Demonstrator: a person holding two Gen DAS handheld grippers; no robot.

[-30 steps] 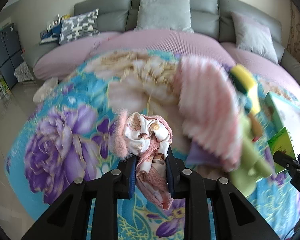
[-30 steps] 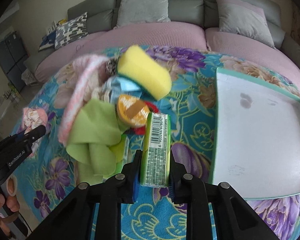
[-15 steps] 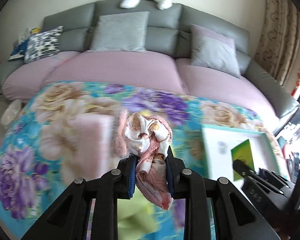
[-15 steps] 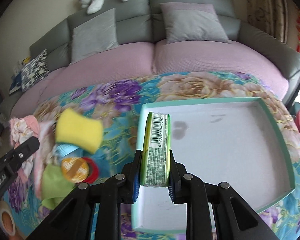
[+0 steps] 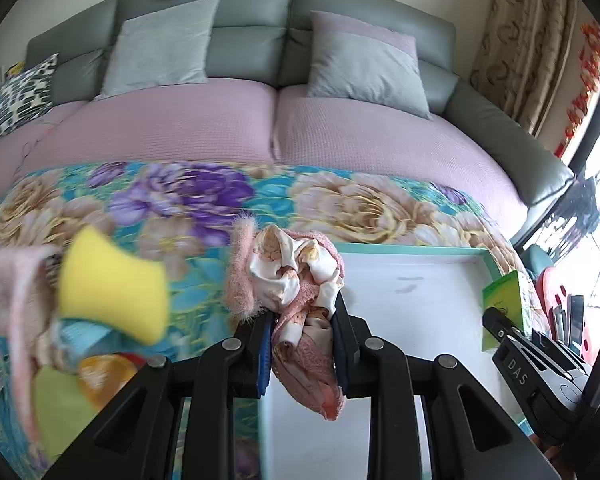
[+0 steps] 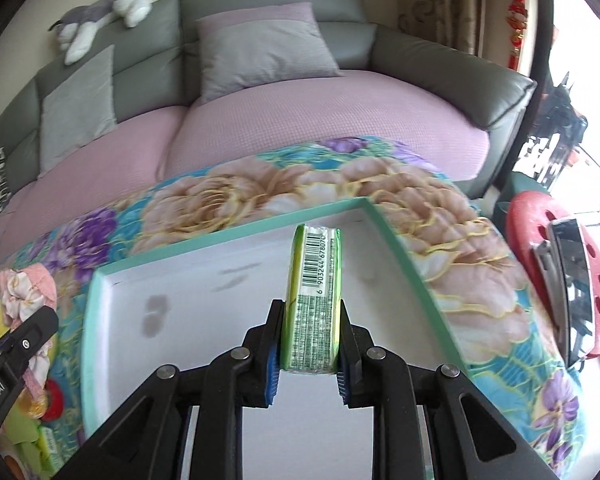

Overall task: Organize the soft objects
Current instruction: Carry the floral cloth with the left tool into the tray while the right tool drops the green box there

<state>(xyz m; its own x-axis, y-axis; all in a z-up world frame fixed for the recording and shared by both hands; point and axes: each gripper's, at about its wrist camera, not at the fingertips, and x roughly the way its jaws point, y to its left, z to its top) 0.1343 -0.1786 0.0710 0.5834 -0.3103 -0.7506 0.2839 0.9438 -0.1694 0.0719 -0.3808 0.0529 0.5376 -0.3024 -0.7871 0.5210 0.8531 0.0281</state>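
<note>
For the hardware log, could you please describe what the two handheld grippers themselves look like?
Both the left gripper and the right gripper are matte black with angular, open-framed fingers, silver round pivot pins and blue pads inside the tips. White lettering marks their sides. No cables or sleeves show.

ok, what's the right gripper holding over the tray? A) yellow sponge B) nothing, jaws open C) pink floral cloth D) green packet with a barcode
D. The right gripper is shut on the green packet with a barcode, held upright over the white tray; the pink floral cloth is in the left gripper.
</note>
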